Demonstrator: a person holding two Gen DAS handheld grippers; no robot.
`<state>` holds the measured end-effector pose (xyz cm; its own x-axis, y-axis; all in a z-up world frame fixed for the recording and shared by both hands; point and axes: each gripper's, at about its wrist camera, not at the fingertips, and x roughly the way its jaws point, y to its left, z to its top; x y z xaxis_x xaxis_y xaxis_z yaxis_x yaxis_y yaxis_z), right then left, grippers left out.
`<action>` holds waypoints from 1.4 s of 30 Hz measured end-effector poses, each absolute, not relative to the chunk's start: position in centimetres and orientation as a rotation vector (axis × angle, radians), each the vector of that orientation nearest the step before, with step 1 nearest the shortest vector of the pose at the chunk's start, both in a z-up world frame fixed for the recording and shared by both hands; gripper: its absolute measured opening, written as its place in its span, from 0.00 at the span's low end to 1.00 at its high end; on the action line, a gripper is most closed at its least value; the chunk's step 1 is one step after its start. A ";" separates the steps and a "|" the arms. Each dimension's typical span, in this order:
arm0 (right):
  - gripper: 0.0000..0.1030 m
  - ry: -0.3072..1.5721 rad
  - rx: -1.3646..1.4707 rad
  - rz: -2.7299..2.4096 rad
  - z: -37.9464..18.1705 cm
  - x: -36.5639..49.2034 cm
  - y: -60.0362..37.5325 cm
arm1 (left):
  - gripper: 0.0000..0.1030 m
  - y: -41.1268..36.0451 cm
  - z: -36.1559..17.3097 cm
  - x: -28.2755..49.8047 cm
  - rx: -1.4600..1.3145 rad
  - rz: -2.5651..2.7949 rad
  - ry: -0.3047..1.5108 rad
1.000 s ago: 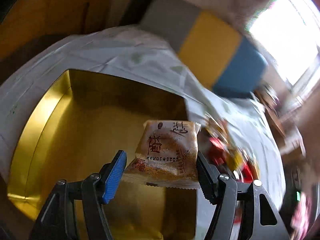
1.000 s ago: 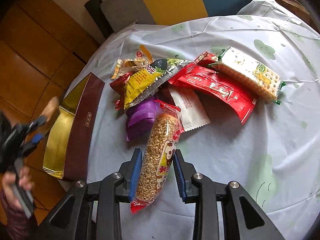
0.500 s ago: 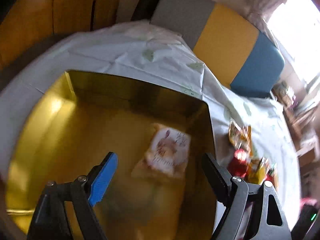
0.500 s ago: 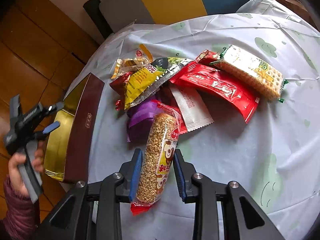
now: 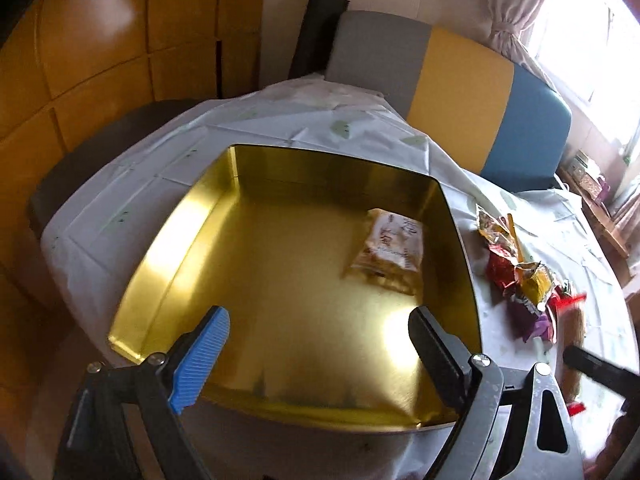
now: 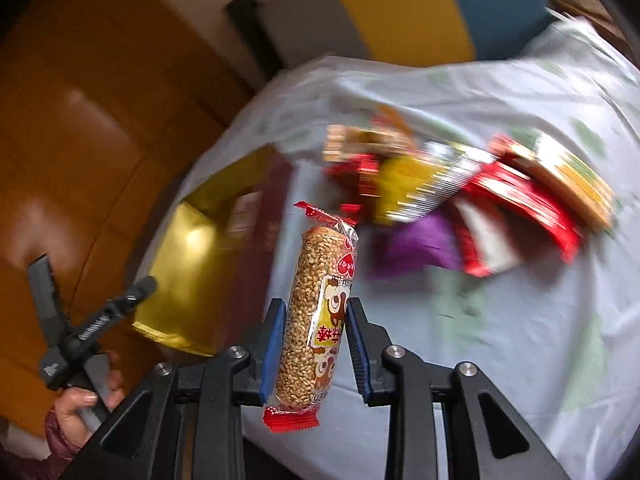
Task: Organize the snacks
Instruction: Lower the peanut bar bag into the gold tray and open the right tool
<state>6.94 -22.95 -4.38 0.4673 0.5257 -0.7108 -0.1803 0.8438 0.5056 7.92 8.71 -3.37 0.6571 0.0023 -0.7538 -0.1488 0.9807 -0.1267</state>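
The job is at an early stage, by the look of it. One snack, a pale packet, lies flat inside the gold tin, near its right wall and towards the far corner; the rest of the tin floor is bare. The tin sits on the cloth-covered surface, close to its left edge.

The left tool hangs over the near part of the tin with its jaws opening wide and nothing between them; the packet lies well ahead of its pads.

The right tool is closed narrow on a rice bar, gripping the clear wrapper around its lower half. The bar stands roughly upright in the jaws and is lifted clear of the surface, its red crimped ends free above and below. In the right wrist view the tin shows to the left of the bar, so the bar is judged to be the second item headed there.

Still to do: a pile of wrappers, red, yellow, purple and a long cracker pack, lies on the surface to the right of the tin. That view is blurred, so an exact count cannot be made, but several items remain. Most of the sorting is therefore ahead.
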 end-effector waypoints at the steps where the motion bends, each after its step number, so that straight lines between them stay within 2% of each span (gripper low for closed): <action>1: 0.30 0.996 0.382 0.482 -3.9 7.3 -21.7 | 0.89 9.1 -3.3 7.5 -0.184 0.097 0.847; 8: 0.30 1.016 0.272 0.643 -2.2 9.9 -12.8 | 0.89 10.6 -3.5 6.3 -0.186 0.131 0.845; 16: 0.32 1.097 0.141 0.555 -5.4 12.3 -8.0 | 0.89 10.6 -3.8 5.7 -0.172 0.129 0.855; 30: 0.32 0.973 0.219 0.440 -3.1 8.3 -13.7 | 0.89 8.0 -2.3 4.8 -0.088 0.084 0.809; 42: 0.32 0.894 0.296 0.169 -2.9 6.0 -23.9 | 0.88 4.2 -1.6 4.7 -0.006 0.007 0.806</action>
